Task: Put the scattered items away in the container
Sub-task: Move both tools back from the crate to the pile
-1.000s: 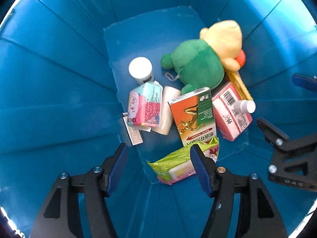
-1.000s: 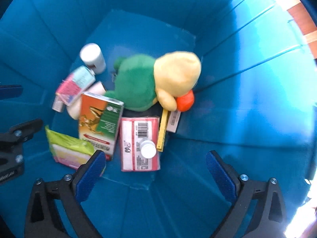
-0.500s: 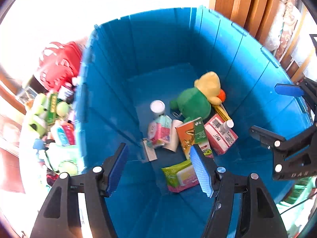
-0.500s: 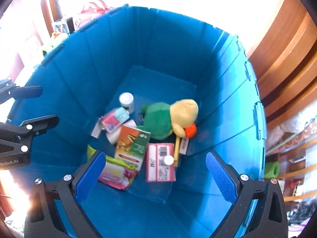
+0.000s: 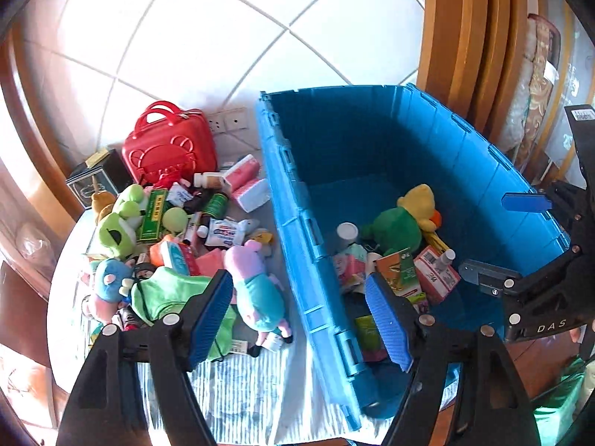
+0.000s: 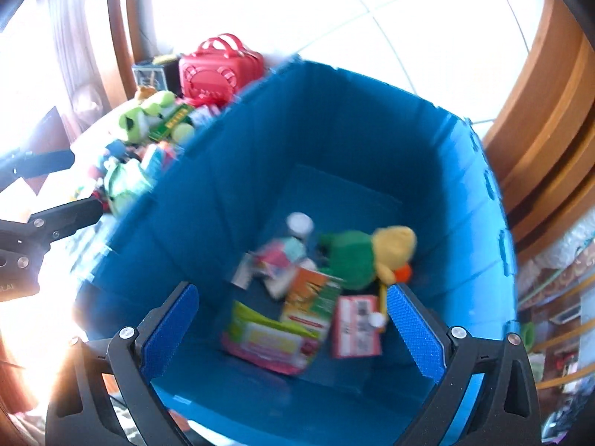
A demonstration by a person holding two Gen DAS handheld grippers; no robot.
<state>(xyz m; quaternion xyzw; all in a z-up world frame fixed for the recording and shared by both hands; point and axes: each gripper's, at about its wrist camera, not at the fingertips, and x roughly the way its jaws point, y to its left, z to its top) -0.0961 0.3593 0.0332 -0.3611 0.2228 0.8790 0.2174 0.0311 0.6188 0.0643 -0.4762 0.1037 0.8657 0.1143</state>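
Left gripper (image 5: pixel 303 314) and right gripper (image 6: pixel 292 329): jaws apart, nothing held. Left wrist view alone shows pig plush (image 5: pixel 256 290) in scattered pile at 9 o'clock of blue container (image 5: pixel 297 223); "DAS" readable on right gripper. Right wrist view blurred; wipes pack (image 6: pixel 267 338) inside container, its print illegible.

The bin (image 5: pixel 290 171) is solid blue, and the plush (image 5: pixel 399 223) in it is green with a yellow head and orange beak. Outside sit a red case (image 5: pixel 169 148), a pink-and-teal pig (image 5: pixel 256 286) and a blue-striped white cloth (image 5: pixel 238 397).

"DAS" in white on the right gripper (image 5: pixel 520 230) body
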